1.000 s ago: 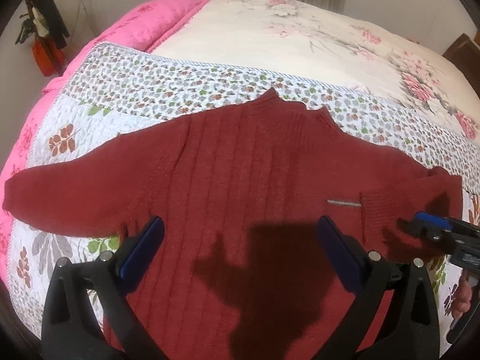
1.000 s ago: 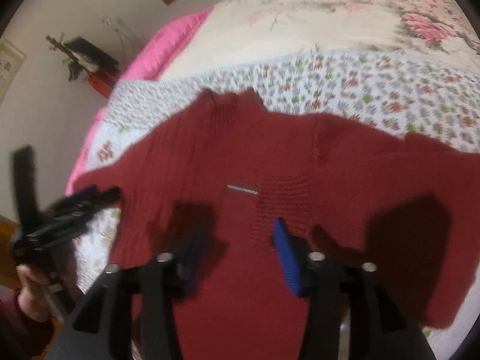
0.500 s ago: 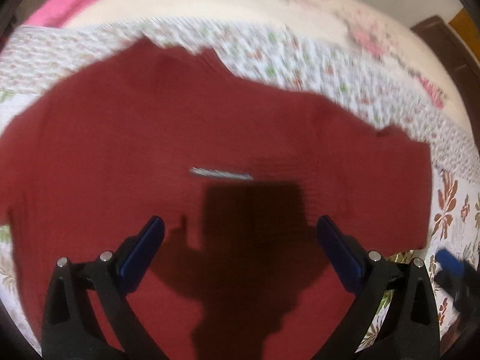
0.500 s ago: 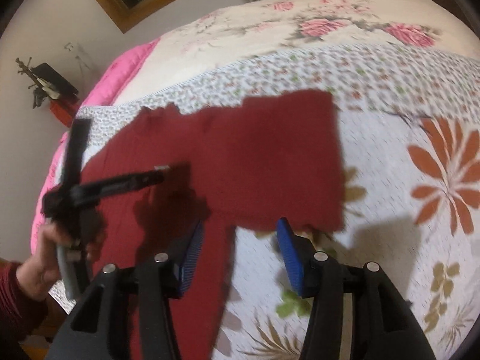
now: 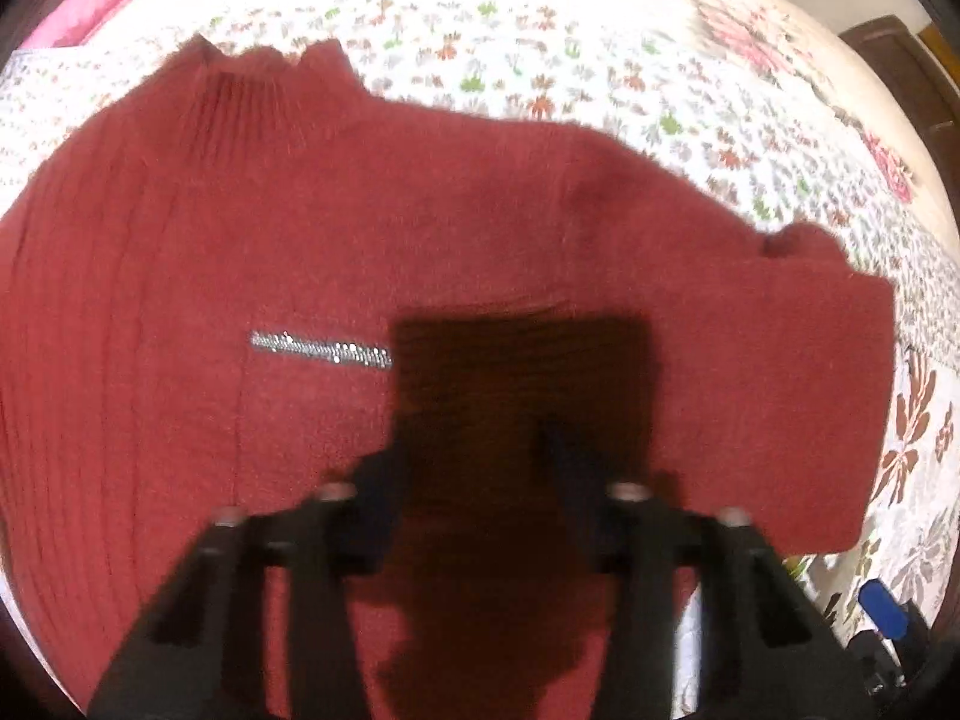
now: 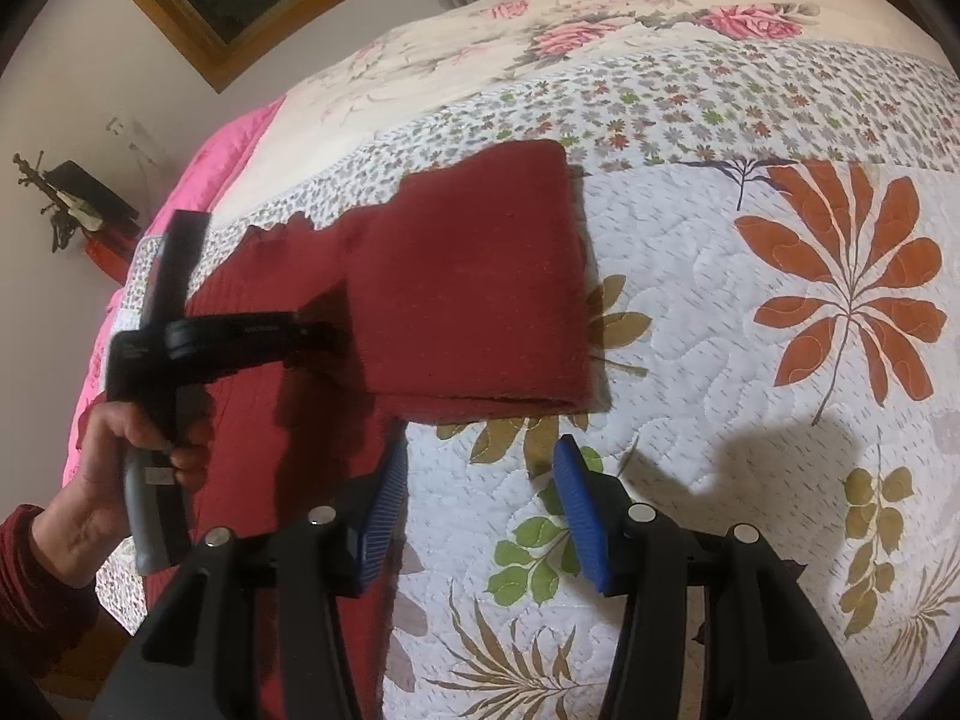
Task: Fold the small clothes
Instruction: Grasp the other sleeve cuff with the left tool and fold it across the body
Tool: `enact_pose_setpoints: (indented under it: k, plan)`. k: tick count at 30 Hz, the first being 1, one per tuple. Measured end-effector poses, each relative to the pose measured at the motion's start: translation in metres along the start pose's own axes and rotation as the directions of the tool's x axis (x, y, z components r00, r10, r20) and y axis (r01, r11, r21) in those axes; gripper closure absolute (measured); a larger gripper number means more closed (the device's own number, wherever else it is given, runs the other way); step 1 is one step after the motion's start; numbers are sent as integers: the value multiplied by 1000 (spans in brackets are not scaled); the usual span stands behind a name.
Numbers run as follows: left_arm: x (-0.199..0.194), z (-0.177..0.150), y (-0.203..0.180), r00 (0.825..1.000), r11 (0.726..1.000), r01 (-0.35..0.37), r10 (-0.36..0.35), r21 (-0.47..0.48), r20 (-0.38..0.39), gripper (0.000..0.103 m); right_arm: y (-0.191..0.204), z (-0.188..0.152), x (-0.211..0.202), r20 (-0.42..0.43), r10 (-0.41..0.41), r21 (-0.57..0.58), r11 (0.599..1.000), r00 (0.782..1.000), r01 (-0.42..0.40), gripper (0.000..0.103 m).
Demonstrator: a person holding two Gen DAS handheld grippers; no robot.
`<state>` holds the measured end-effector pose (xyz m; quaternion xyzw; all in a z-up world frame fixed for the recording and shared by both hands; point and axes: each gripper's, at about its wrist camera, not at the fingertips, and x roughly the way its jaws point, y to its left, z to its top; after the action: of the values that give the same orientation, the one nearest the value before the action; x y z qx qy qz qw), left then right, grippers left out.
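Lies flat on the floral quilt (image 6: 708, 276) of the bed, toward its left side: a dark red knitted sweater (image 5: 372, 240), neck opening pointing to the far edge. Right sleeve (image 6: 474, 294) already folded inward across the body, with a rounded fold line facing the right side of the quilt. A short silver trim (image 5: 321, 349) visible on the chest.

Left gripper (image 5: 474, 414), held in a hand (image 6: 138, 450), placed low over the cuff end of the folded sleeve; jaws apart, nothing between them, though whether touching the cloth cannot be told because of shadow and blur. Right gripper (image 6: 480, 480) hanging over bare quilt just beside the sleeve fold, blue pads (image 6: 579, 516) spread, holding nothing.

Probably soft, thick and light; not slippery, not fragile. Will sag and stretch if lifted from one point only. Better to pinch both layers at an edge, for example hem corners or the shoulder seam, and to drag low over the quilt instead of lifting high.
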<state>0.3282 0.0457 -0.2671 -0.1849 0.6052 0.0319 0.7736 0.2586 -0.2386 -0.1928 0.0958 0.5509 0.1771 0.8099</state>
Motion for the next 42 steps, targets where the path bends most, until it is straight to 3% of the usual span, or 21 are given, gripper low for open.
enact_pose_setpoints:
  k: [1, 5, 8, 11, 14, 16, 18, 24, 27, 30, 32, 33, 34, 35, 37, 42]
  plan:
    - [-6, 0, 2, 999, 999, 33, -33, -22, 10, 81, -1, 0, 0, 2, 1, 1, 1000, 1000, -1, 52]
    - [-50, -1, 9, 990, 997, 82, -81, -3, 114, 82, -2, 0, -4, 11, 3, 6, 1000, 1000, -3, 52]
    - [-93, 1, 22, 970, 996, 88, -93, 32, 224, 82, -1, 2, -3, 13, 8, 17, 1000, 1000, -9, 52]
    - [-123, 10, 45, 949, 998, 48, -55, 29, 310, 82, 1, 6, 0, 14, 34, 34, 999, 999, -34, 52]
    - [-147, 16, 78, 939, 1000, 16, -22, 21, 342, 82, 9, 9, 6, 9, 65, 40, 997, 998, -65, 51]
    - [-156, 26, 99, 934, 999, -42, 37, 5, 355, 82, 17, 12, 13, 2, 79, 35, 996, 997, -79, 49]
    - [-161, 32, 129, 932, 995, -94, 97, -25, 350, 82, 28, 17, 22, -4, 96, 31, 995, 995, -96, 46]
    - [-131, 36, 185, 946, 983, -163, 180, -84, 270, 82, 55, 34, 71, -67, 130, 53, 991, 989, -126, 42]
    - [-114, 31, 201, 942, 972, -211, 231, -108, 244, 82, 74, 40, 105, -119, 55, 22, 998, 991, -53, 42]
    - [-100, 28, 220, 945, 964, -225, 251, -141, 208, 79, 78, 44, 127, -155, 43, 40, 999, 987, -37, 42]
    - [-88, 28, 229, 945, 957, -257, 279, -136, 174, 77, 76, 43, 143, -186, 38, 65, 998, 982, -26, 48]
    - [-81, 27, 234, 942, 952, -279, 297, -129, 155, 76, 76, 43, 147, -190, 18, 56, 998, 982, -8, 62]
    - [-78, 26, 238, 940, 948, -292, 309, -124, 143, 75, 76, 43, 148, -190, -13, 30, 999, 982, 19, 83]
    - [-75, 26, 242, 939, 946, -302, 317, -122, 133, 72, 75, 43, 148, -192, -2, 22, 1000, 981, 6, 90]
    - [-74, 23, 251, 941, 944, -303, 319, -132, 116, 70, 68, 42, 143, -192, 25, 53, 998, 981, -15, 93]
    - [-88, 11, 268, 932, 931, -322, 344, -174, 113, 71, 66, 41, 132, -186, -51, 23, 998, 981, 56, 94]
